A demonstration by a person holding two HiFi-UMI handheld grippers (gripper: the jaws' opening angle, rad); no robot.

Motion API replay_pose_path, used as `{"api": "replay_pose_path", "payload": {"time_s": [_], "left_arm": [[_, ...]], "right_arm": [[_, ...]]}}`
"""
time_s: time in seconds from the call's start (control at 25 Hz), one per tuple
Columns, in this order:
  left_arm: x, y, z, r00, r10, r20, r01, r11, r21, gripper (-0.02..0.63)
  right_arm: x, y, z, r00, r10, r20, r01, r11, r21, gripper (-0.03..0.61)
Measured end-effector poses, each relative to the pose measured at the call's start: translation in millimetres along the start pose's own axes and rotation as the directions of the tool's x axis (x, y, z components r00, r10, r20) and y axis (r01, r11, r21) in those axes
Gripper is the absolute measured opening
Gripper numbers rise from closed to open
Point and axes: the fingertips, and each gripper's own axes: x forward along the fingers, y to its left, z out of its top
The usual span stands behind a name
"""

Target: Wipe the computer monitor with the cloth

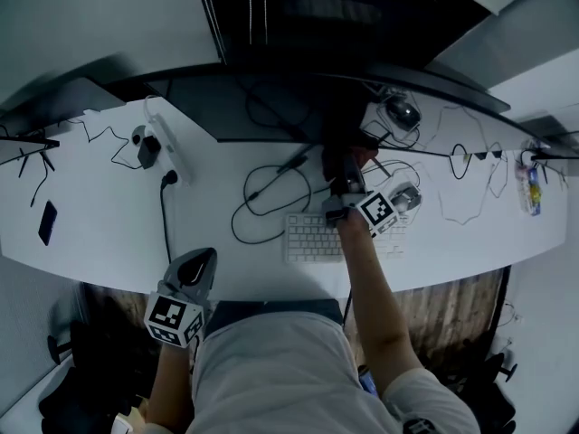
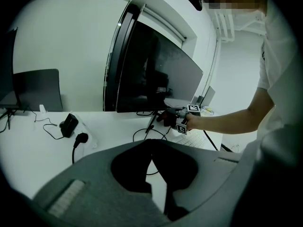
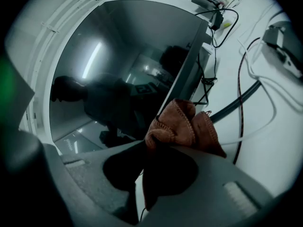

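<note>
Cloth: rust-brown, bunched, pinched by right hand-held gripper, close before monitor lower edge. Left hand-held gripper: pressed together, empty, at worktop front. Risk: cloth's loose folds could snag cables under the screen, or slip from the pinch under pressure.

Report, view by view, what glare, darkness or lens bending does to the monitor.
Head view: fisheye bows the desk edge, and the monitor is nearly black. Left gripper view: dark vignette corners, screen dim. Right gripper view: the screen mirrors a ceiling light strip and dark room shapes behind the cloth.
</note>
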Motion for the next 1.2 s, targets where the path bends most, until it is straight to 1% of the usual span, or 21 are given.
{"api": "replay_pose_path", "payload": {"time_s": [0.08, 0.28, 0.4, 0.6, 0.8, 1.0, 1.2], "left_arm": [[-6.7, 9.2, -2.3, 1.0, 0.002, 0.004, -0.002, 1.0, -0.003, 0.009], [-23.8, 32.4, -10.3, 1.0, 0.007, 0.007, -0.007, 1.0, -0.002, 0.009], [-33.5, 47.0, -16.5, 1.0, 0.011, 0.009, -0.011, 1.0, -0.007, 0.009], [-49.2, 68.7, -26.0, 1.0, 0.028, 0.013, -0.028, 0.999, -0.023, 0.009], [-63.5, 83.7, -36.1, 0.998, 0.054, 0.012, -0.053, 0.998, -0.04, 0.009], [-76.2, 95.5, -40.3, 0.994, 0.104, 0.039, -0.101, 0.993, -0.058, 0.009], [-76.6, 101.2, -43.0, 0.991, 0.12, 0.055, -0.115, 0.99, -0.077, 0.009]], "right_arm": [[5.2, 8.4, -13.5, 1.0, 0.012, -0.016, -0.012, 1.0, -0.003, 0.052], [15.8, 24.4, -45.5, 0.999, 0.009, -0.038, -0.01, 1.0, -0.019, 0.052], [25.1, 40.5, -67.3, 0.997, 0.037, -0.061, -0.04, 0.998, -0.041, 0.052], [39.9, 62.1, -106.6, 0.993, 0.06, -0.098, -0.065, 0.997, -0.048, 0.052], [53.2, 81.3, -145.5, 0.989, 0.07, -0.134, -0.072, 0.997, -0.012, 0.052], [68.9, 105.4, -181.6, 0.975, 0.118, -0.189, -0.124, 0.992, -0.02, 0.052], [79.4, 121.6, -210.8, 0.963, 0.146, -0.226, -0.149, 0.989, 0.001, 0.052]]}}
